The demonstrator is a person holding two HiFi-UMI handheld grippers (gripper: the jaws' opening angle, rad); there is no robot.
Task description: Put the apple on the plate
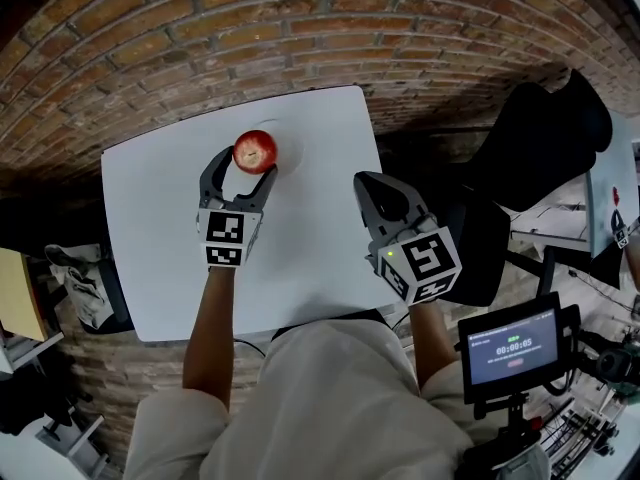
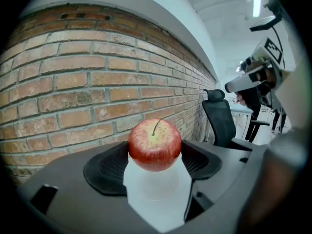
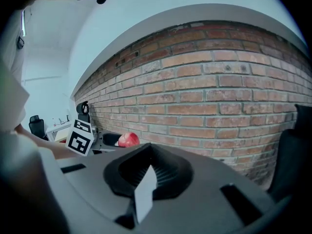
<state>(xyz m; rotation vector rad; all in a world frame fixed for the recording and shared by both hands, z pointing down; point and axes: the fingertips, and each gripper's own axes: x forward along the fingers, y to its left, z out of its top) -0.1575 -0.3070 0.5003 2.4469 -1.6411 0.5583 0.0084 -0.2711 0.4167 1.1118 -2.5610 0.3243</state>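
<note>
A red apple (image 1: 255, 151) sits between the two black fingers of my left gripper (image 1: 246, 164) at the far middle of the white table (image 1: 160, 258). In the left gripper view the apple (image 2: 154, 145), stem up, fills the gap between both ribbed pads (image 2: 108, 168), and the left gripper (image 2: 155, 156) is shut on it. A faint pale round shape (image 2: 152, 185) lies under the apple; I cannot tell whether it is a white plate. My right gripper (image 1: 366, 182) hovers at the table's right edge, shut and holding nothing (image 3: 148, 163). From there the apple (image 3: 128, 140) shows far to the left.
A brick wall (image 1: 300, 38) runs close behind the table. A black office chair (image 1: 545, 133) stands to the right, and a small screen on a stand (image 1: 512, 351) is at the lower right. Shelving and clutter (image 1: 80, 288) lie left of the table.
</note>
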